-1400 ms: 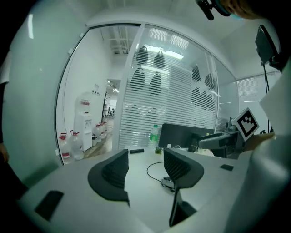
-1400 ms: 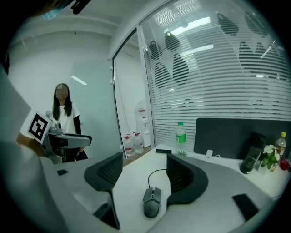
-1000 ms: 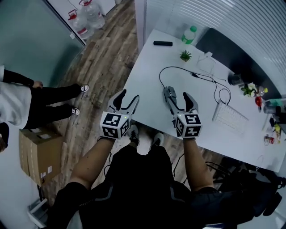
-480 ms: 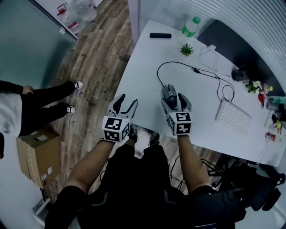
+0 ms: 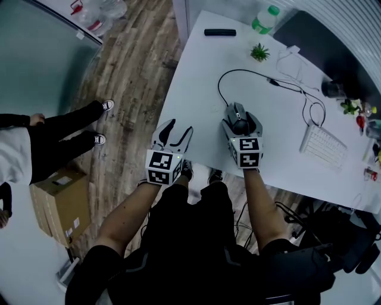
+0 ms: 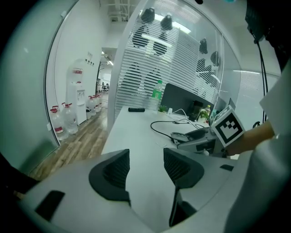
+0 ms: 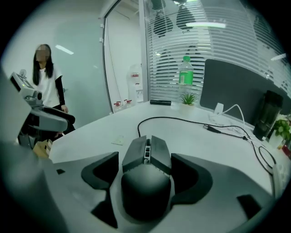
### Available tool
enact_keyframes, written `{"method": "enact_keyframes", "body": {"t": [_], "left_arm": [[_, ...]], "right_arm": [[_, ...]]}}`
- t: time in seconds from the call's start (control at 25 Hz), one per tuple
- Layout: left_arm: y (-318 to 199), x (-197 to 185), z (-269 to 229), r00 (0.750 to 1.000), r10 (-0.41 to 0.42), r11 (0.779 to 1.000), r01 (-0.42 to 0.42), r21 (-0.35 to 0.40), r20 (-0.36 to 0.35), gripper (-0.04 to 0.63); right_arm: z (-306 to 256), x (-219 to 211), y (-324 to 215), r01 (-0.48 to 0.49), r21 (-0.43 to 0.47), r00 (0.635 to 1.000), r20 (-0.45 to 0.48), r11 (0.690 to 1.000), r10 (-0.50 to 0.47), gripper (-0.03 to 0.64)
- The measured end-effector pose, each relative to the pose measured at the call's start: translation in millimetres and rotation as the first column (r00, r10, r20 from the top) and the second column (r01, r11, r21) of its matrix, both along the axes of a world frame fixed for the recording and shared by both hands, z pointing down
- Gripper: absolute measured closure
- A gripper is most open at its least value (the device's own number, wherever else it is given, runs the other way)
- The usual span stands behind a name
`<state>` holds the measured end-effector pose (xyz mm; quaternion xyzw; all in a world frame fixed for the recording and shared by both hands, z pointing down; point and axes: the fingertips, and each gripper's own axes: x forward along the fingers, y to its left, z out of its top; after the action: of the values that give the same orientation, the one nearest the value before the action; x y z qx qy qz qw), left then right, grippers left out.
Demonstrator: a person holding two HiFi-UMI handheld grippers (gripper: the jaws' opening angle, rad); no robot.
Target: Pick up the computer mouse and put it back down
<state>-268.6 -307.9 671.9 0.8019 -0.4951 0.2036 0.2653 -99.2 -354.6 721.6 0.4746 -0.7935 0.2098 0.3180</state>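
Head view only gives you the nose of the computer mouse, because the right hand-held gripper sits right over its back end. Its black cable loops away across the white table and gets lost in the cords near the keyboard, so I can't follow where it ends. Stuff along the table's right edge is tiny and smeared by the lens, no idea what most of it is. The green bottle at the far end is clipped by the top of the frame, and the bystander on the wooden floor is cut off at the left edge.

Right gripper view is way clearer: the mouse sits on the table squarely between the two jaws, buttons and wheel pointing away from the camera. The jaws are opening and spread wide, with a thin dark gap on each side of the mouse, so it looks let go rather than squeezed. The gap on the right side is really slim though, and I can't swear that pad isn't brushing the shell. The mouse's underside is out of sight.

The left hand-held gripper hangs just beside the table's near left edge, well apart from the mouse. In the left gripper view its jaws stand apart with nothing between them, only bare table behind.
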Motion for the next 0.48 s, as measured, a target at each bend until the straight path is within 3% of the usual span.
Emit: {"method": "enact_keyframes", "body": {"t": [0.48], "left_arm": [[-0.9,-6.5,-5.6,1.0,0.026,1.0,-0.026,0.009,0.01,0.35]], "right_arm": [[5.5,-3.0,-1.0,-0.035,-0.019,0.999,-0.003,0.999,0.035,0.324]]}}
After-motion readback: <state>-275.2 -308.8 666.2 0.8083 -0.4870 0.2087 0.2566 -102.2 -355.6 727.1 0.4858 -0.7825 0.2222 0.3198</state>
